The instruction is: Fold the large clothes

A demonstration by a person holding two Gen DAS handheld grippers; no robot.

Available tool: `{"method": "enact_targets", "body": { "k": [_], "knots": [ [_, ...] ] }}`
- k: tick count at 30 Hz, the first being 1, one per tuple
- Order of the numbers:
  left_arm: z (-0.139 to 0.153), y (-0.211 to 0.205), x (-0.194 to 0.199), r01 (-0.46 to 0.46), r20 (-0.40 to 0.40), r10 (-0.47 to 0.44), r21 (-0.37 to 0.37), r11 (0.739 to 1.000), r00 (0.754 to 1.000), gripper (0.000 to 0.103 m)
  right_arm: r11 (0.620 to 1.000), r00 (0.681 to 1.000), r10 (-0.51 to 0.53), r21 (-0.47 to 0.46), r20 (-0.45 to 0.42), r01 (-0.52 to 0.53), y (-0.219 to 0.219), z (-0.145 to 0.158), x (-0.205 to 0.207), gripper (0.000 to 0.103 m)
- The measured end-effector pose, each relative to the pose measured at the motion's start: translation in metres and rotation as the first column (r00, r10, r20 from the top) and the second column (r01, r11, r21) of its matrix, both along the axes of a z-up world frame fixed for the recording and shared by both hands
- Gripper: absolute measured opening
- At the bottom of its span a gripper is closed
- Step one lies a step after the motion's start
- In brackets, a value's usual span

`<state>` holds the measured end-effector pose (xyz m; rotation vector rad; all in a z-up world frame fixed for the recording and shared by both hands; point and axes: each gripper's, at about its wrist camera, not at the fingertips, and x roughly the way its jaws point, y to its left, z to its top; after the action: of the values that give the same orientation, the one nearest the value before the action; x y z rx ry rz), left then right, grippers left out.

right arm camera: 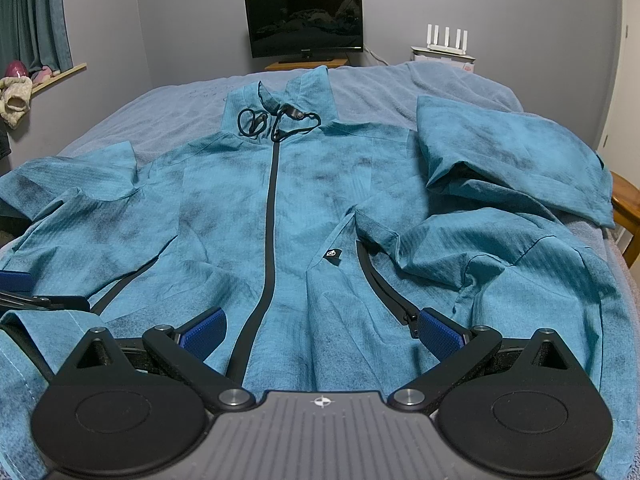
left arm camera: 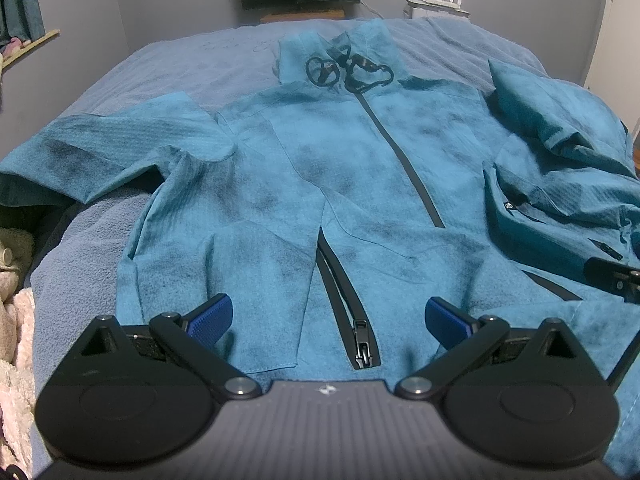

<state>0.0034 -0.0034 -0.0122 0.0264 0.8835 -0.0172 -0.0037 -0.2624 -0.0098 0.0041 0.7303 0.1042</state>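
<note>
teal zip jacket (right arm camera: 280, 216) lies front-up on bed (right arm camera: 380, 80), unfolded. left gripper (left arm camera: 326, 320) and right gripper (right arm camera: 320, 330) hover wide apart, empty, over jacket hem. next: grasp a sleeve, likely.

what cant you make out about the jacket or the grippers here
- Jacket hem: in both wrist views the gripper bodies hide it.
- Right sleeve: bunched and folded over; its cuff is hidden.
- Left sleeve: its end runs off the left wrist view's edge.
- Label: too small to read.
- Left gripper and right gripper: both open, holding nothing.
</note>
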Motion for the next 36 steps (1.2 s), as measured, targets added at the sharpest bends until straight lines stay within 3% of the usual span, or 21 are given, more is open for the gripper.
{"method": "enact_targets", "body": {
  "k": [4, 8, 12, 17, 20, 24, 28, 31, 36],
  "knots": [
    [0.010, 0.004, 0.009, 0.034, 0.002, -0.034, 0.012, 0.999, 0.999, 0.103, 1.000, 1.000, 0.006, 0.013, 0.004, -0.006, -0.001, 0.004, -0.001, 0.103],
    [0.038, 0.008, 0.018, 0.017, 0.122, -0.029, 0.101, 0.995, 0.992, 0.103, 0.998, 0.999, 0.034, 0.042, 0.038, -0.035, -0.006, 0.009, -0.001, 0.103],
    [0.072, 0.016, 0.043, 0.017, 0.242, -0.049, 0.133, 0.991, 0.969, 0.103, 0.998, 0.987, 0.057, 0.025, 0.152, -0.061, -0.019, 0.049, -0.004, 0.103],
    [0.089, 0.021, 0.093, 0.000, 0.359, -0.045, 0.124, 0.992, 0.932, 0.103, 0.994, 0.932, -0.056, -0.070, 0.358, 0.086, -0.040, 0.092, 0.010, 0.103],
    [0.077, 0.027, 0.129, 0.004, 0.362, -0.033, 0.080, 0.997, 0.931, 0.103, 0.990, 0.882, -0.112, -0.030, 0.457, 0.141, -0.067, 0.098, 0.024, 0.103],
    [0.038, 0.028, 0.166, 0.021, 0.261, -0.050, 0.111, 0.994, 0.964, 0.103, 0.954, 0.909, -0.295, 0.139, 0.295, 0.265, -0.124, 0.088, 0.064, 0.103],
    [-0.015, 0.033, 0.178, 0.039, 0.179, -0.059, 0.112, 0.993, 0.982, 0.103, 0.869, 0.900, -0.416, 0.350, 0.131, 0.351, -0.196, 0.055, 0.088, 0.103],
    [-0.050, 0.037, 0.181, 0.049, 0.124, -0.064, 0.117, 0.992, 0.990, 0.103, 0.796, 0.868, -0.493, 0.435, 0.061, 0.421, -0.245, 0.018, 0.100, 0.103],
    [-0.087, 0.045, 0.188, 0.066, 0.065, -0.071, 0.076, 0.995, 0.995, 0.103, 0.674, 0.787, -0.612, 0.470, -0.078, 0.570, -0.304, -0.042, 0.140, 0.101]
  ]
}}
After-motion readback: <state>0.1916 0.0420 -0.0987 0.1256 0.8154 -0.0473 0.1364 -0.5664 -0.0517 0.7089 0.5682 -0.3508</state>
